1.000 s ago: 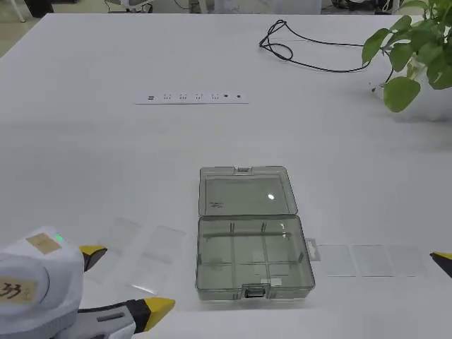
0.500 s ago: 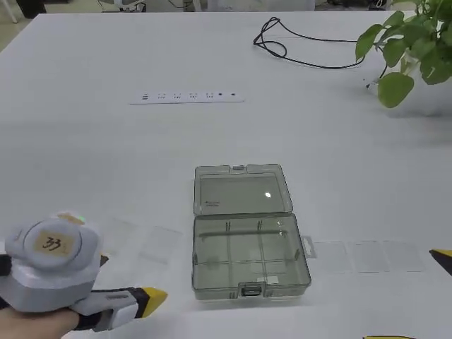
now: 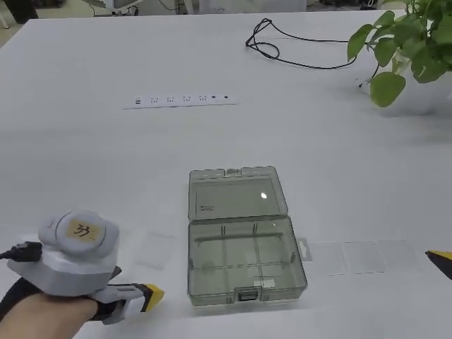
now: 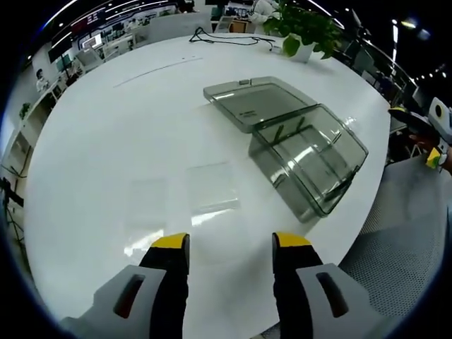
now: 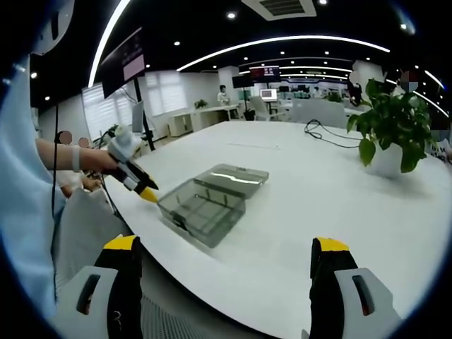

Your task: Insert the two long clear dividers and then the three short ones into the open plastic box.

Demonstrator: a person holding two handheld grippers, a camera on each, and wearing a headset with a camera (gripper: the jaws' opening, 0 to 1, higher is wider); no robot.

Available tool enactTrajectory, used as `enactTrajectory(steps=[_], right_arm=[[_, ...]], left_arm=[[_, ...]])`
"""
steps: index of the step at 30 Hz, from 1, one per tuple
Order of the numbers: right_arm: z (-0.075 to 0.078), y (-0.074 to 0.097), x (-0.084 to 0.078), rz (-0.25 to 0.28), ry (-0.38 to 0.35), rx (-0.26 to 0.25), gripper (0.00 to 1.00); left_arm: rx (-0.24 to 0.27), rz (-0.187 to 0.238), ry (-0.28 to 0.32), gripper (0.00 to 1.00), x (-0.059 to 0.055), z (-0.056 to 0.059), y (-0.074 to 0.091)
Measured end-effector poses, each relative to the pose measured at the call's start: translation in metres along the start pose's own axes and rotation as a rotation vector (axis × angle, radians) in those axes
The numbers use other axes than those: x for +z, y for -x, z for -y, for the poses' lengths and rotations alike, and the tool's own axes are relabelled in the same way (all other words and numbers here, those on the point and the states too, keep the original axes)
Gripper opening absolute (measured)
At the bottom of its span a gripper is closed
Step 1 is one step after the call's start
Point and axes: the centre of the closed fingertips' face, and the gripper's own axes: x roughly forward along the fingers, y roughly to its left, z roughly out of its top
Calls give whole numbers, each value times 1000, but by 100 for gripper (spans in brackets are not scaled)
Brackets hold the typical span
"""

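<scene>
The open smoky plastic box lies at the table's near middle, its lid folded back flat. Two long clear dividers lie flat to its left, faint against the white. Three short clear dividers lie in a row to its right. My left gripper hovers at the near left, open, just short of the long dividers, with nothing between its fingers. My right gripper is wide open and well back from the box; one yellow tip shows at the right edge.
A white power strip lies far across the table, with a black cable beyond it. A potted plant stands at the far right. The table's near edge runs just below the box.
My left gripper has moved up from the bottom corner and rolled upright, closer to the long dividers. The right tip has stayed put. The head camera has shifted slightly.
</scene>
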Motion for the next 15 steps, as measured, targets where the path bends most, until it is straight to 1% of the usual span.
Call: enactTrajectory(steps=[1, 5, 9, 12, 15], right_arm=[[0, 0, 0, 1, -1, 0, 100], [-1, 0, 0, 1, 2, 3, 100], [-1, -1, 1, 7, 0, 5, 100], [-3, -1, 2, 9, 0, 8, 100], [-3, 0, 3, 12, -3, 11, 100]], left_arm=[[2, -11, -2, 45, -2, 0, -2], [4, -31, 4, 42, -5, 0, -6], [11, -38, 7, 41, -6, -1, -7], [16, -55, 4, 41, -9, -2, -8], [22, -54, 2, 40, -8, -2, -8]])
